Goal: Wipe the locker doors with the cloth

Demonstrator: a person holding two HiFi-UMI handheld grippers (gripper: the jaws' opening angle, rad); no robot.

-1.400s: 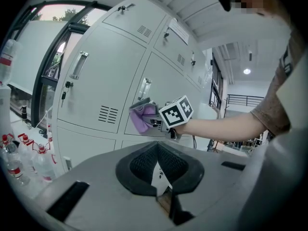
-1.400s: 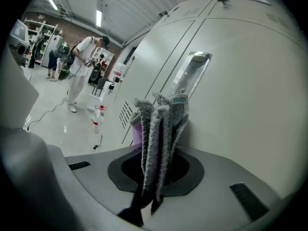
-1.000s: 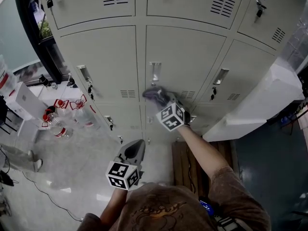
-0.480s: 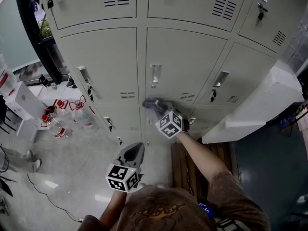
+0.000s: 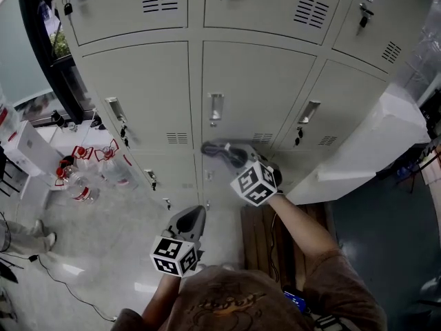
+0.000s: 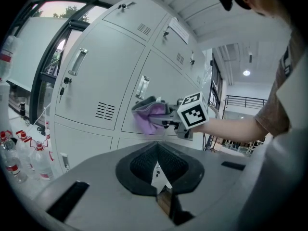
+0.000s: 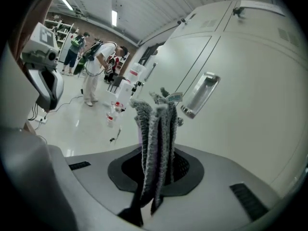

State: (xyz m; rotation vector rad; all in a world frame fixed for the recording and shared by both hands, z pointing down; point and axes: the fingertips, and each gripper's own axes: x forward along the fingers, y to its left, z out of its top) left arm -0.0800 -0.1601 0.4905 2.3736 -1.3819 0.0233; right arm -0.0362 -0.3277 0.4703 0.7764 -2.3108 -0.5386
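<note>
Cloth [image 6: 150,115] purple in left gripper view

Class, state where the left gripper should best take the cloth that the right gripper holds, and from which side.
Probably the bunched free end of the cloth, sticking out beyond the right gripper, approached from the person's left. The right gripper pinches the folded base, leaving only that end exposed.

The person wears a brown short-sleeved T-shirt [image 5: 234,301] with a faint darker print across the chest. The left gripper [image 6: 158,153] and the right gripper [image 7: 157,160] each have a smooth grey shell with a dark oval recess and black ribbed pads. Each bears a white cube [image 5: 174,256] printed with black square markers.
</note>
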